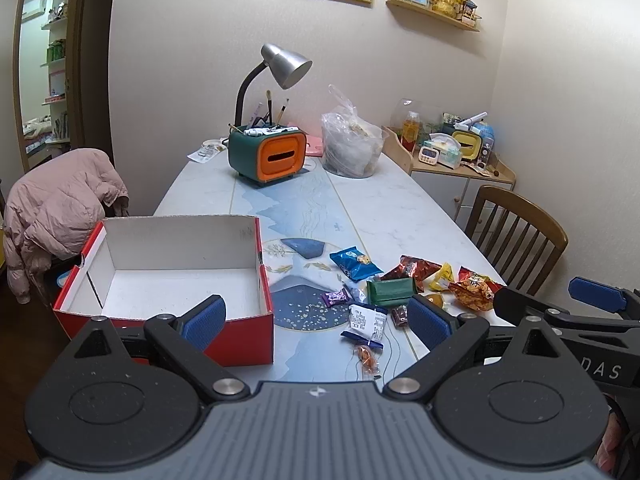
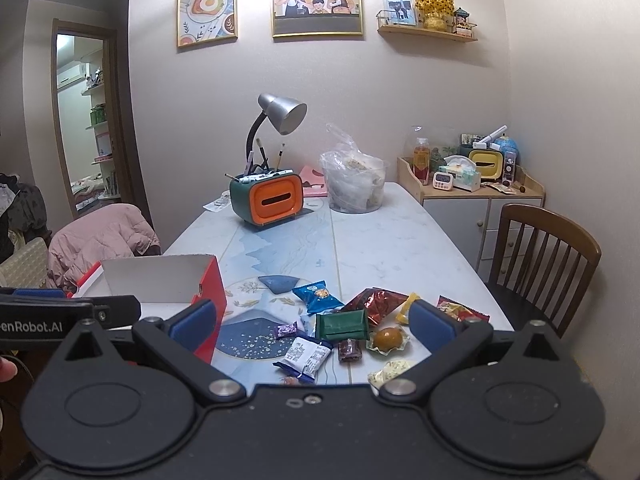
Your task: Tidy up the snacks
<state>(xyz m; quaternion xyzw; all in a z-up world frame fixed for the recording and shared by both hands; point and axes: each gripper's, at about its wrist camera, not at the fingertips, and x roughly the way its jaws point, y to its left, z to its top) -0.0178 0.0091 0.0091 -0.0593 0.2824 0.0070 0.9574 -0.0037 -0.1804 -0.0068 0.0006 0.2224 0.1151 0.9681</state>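
The snacks (image 2: pixel 352 332) lie in a loose heap near the front edge of the counter (image 2: pixel 400 240), toward its right side. Among them are a blue packet (image 2: pixel 318 298), a green packet (image 2: pixel 342 325), a small purple candy (image 2: pixel 287 330), a white packet (image 2: pixel 306 356) and a round yellow cake in a clear wrapper (image 2: pixel 388 338). The red box (image 1: pixel 160 272) with the white inside stands open at the front left edge of the counter and has nothing in it yet, so the sorting seems not begun.

The left hand-held gripper (image 1: pixel 316 314) hangs over the front edge between the box and the heap, its jaws wide apart and empty. The right hand-held gripper (image 2: pixel 312 320) hangs over the heap, also wide apart and holding nothing.

Several risks appear from here. The packets touch and overlap, so closing the jaws may catch two at once or push a neighbour aside. Some packets lie close to the front edge, and a push could send them to the floor. The wrappers look slippery and thin, so a flat packet may slide out of the pads. The soft cake could be crushed by a hard squeeze. The two hand-held grippers are just beside each other, so they may collide on the way to the box.
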